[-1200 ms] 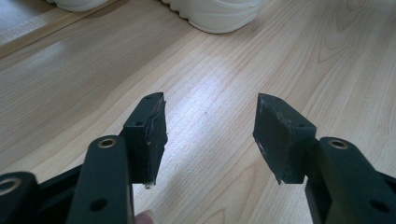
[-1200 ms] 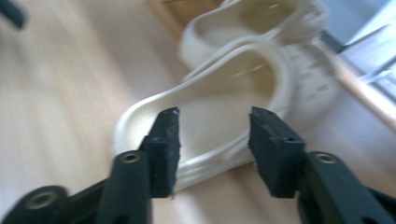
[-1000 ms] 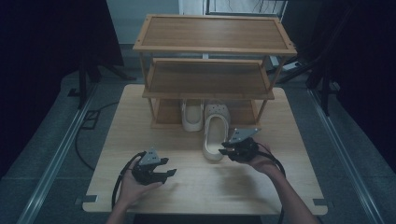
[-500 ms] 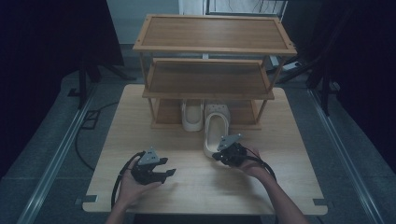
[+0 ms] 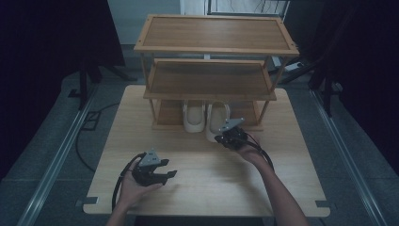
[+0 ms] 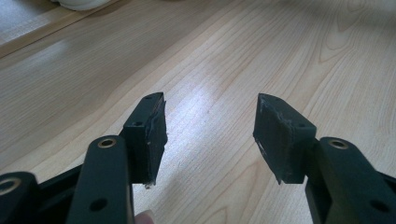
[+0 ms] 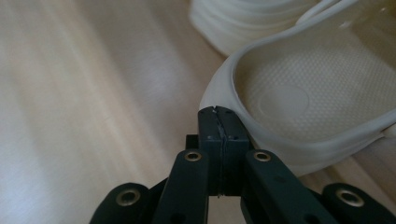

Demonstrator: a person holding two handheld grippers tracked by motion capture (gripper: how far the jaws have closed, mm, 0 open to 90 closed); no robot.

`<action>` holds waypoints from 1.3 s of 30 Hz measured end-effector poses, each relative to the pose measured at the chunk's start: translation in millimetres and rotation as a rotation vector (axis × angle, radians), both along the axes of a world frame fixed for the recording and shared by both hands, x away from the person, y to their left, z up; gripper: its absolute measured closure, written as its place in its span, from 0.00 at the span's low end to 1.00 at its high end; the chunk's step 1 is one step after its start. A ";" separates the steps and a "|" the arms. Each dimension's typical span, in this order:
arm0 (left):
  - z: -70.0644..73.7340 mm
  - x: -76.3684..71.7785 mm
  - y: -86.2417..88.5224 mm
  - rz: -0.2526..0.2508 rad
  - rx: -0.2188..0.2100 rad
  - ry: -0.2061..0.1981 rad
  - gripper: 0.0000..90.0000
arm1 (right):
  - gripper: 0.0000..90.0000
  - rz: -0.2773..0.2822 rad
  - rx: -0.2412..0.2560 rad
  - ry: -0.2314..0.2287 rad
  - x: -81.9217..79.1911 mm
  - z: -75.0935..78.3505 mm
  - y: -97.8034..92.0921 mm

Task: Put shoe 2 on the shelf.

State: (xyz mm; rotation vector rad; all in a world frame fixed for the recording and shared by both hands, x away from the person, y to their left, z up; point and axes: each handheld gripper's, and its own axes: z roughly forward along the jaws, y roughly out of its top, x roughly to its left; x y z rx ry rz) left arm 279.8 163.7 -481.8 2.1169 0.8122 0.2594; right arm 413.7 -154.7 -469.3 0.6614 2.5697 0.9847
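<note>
The wooden bench (image 5: pixel 202 188) has a wide bare stretch across its near half, and the three-tier wooden rack (image 5: pixel 214 70) takes up the far half, its posts leaving a low gap at the bottom tier. Two cream slippers sit side by side there: the left slipper (image 5: pixel 194 117) lies tucked under the rack, while the right slipper (image 5: pixel 217 121) has its heel end sticking out past the rack's front edge onto the bench. The right gripper (image 5: pixel 229 136) sits at that heel end; in the right gripper view its fingers (image 7: pixel 219 126) are pressed together with their tips right against the heel rim (image 7: pixel 219 91), and I cannot tell whether any of the rim is caught between them. The left gripper (image 5: pixel 151 170) rests well apart over the bare front-left of the bench, its fingers (image 6: pixel 149 126) spread wide with nothing between them but wood grain.
</note>
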 end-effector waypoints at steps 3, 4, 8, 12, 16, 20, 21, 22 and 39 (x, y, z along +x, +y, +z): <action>0.1 0.2 1.0 0.002 -0.002 0.000 0.49 | 1.00 -0.034 0.036 0.004 11.9 -3.3 1.7; 0.0 0.3 1.4 0.003 -0.002 0.000 0.49 | 1.00 -0.040 0.044 0.006 14.0 -3.4 2.1; 0.4 0.7 2.8 0.004 -0.004 0.000 0.49 | 1.00 -0.057 0.046 -0.015 19.8 -5.2 7.2; 1.3 2.1 4.4 0.008 -0.019 0.002 0.49 | 0.99 -0.066 0.068 -0.016 19.0 -6.9 5.3; -1.0 4.3 5.6 0.014 -0.017 0.011 0.49 | 0.97 -0.072 0.087 -0.020 17.2 -8.9 3.4; -2.2 5.5 7.9 0.027 -0.016 0.016 0.49 | 0.88 -0.075 0.097 -0.039 9.8 -9.2 4.4; -2.2 5.9 8.2 0.029 -0.017 0.015 0.49 | 0.86 -0.077 0.113 -0.037 6.7 -8.8 3.5; -2.1 6.2 8.5 0.031 -0.017 0.015 0.49 | 0.84 -0.076 0.132 -0.039 3.3 -8.5 2.3; -5.9 9.4 12.1 0.041 -0.018 0.026 0.48 | 0.55 -0.192 0.264 -0.076 -73.6 -8.5 -58.1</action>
